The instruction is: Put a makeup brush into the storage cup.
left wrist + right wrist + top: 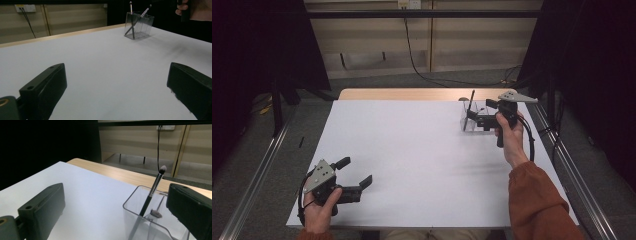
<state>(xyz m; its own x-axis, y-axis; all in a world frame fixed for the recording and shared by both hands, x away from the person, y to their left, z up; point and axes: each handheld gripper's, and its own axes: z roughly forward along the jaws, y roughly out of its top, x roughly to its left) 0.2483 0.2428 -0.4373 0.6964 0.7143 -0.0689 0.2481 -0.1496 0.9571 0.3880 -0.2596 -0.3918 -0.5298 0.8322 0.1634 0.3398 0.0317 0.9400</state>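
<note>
A clear plastic holder (467, 123) stands at the back right of the white table (412, 150). Two makeup brushes lean in it: a dark-handled brush (471, 106) and a second brush (146, 10). My right gripper (481, 115) hovers open right at the holder. In the right gripper view the holder (140, 225) and the white-tipped brush (155, 184) lie low between the wide jaws of that gripper (115, 212). My left gripper (355, 172) rests open at the front left, holding nothing. From the left gripper (117, 87) the holder (138, 27) looks far off.
A wooden strip (422, 94) runs along the table's far edge. Metal rails (257, 175) flank both sides. A black cable (422, 70) trails across the floor behind, below a wall socket (25, 8). Dark curtains hang left and right.
</note>
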